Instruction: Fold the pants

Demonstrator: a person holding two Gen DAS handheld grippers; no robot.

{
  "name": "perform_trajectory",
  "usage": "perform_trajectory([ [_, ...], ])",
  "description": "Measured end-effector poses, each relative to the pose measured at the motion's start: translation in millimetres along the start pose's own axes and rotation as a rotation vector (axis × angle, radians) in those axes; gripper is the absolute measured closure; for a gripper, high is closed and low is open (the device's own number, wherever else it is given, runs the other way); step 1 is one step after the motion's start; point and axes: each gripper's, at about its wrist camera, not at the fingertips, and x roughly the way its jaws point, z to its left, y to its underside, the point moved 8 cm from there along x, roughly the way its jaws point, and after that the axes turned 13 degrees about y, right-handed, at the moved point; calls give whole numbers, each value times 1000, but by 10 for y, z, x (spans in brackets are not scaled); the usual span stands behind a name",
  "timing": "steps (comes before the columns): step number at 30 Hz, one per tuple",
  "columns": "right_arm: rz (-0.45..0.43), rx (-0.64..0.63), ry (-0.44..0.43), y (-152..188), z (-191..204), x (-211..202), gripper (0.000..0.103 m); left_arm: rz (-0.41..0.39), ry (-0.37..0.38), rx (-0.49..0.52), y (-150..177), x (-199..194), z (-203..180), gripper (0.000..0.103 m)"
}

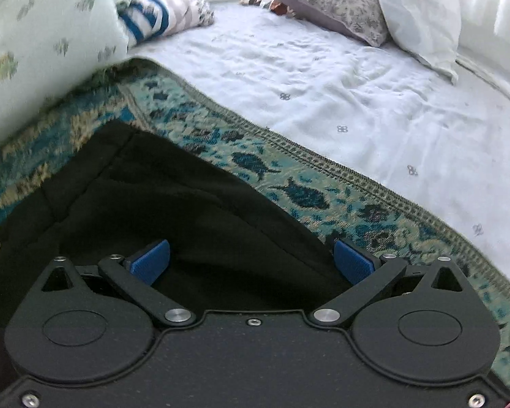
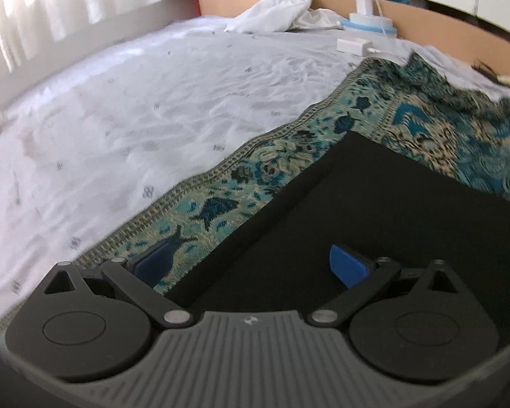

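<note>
The black pants lie flat on a teal fish-patterned rug on the bed. In the left wrist view my left gripper is open just above the pants, its blue pads wide apart and a raised edge of the black cloth between them. In the right wrist view the pants show a straight hem along the rug. My right gripper is open over that edge, the left pad above the rug and the right pad above the pants.
A white bedsheet lies beyond the rug. Pillows and a striped cloth sit at the bed's head. At the far end a white crumpled cloth, a charger and a round box stand by a wooden board.
</note>
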Motion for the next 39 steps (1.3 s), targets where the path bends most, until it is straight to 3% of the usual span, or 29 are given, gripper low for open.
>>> perform_trajectory([
  [3,-28,-71,19,12,100,5,14,-18,9,-4,21,-3,8,0],
  [4,-33,-79,10,11,112,-15,24,-20,17,8,22,-18,6,5],
  [5,-39,-79,-6,4,115,-54,46,-37,30,29,24,-57,-4,15],
  [6,-48,-83,-9,-12,102,-108,63,-74,46,66,23,-140,-31,51],
  [7,-51,-92,29,-29,64,-140,98,-102,61,108,17,-221,-67,91],
  [8,-41,-89,29,-40,25,-166,98,-110,68,142,29,-287,-87,99],
  [10,1,-38,-28,-51,-110,-219,99,-111,90,155,51,-417,-65,102],
  [16,-33,31,-123,-109,-716,-618,100,-145,162,209,27,-1009,158,102],
  [22,-42,67,-229,31,-1412,-1049,100,-188,226,205,42,-1707,768,102],
  [25,-44,55,-252,238,-1718,-1185,100,-128,304,198,127,-1843,1004,101],
  [27,-49,47,-263,390,-1906,-1255,100,-83,406,156,160,-1883,1067,94],
  [28,-50,41,-263,462,-1976,-1274,100,-64,441,138,167,-1887,1075,83],
  [29,-51,34,-263,538,-2038,-1285,100,-46,460,124,178,-1873,1073,62],
  [31,-47,23,-260,663,-2130,-1285,100,-31,475,89,190,-1819,1035,32],
  [32,-44,20,-261,726,-2170,-1279,100,-34,476,75,199,-1789,1004,22],
  [35,-47,4,-263,883,-2251,-1246,100,-32,468,67,210,-1625,806,8],
  [39,-50,-28,-262,1038,-2285,-1158,99,6,381,89,258,-1255,468,6],
])
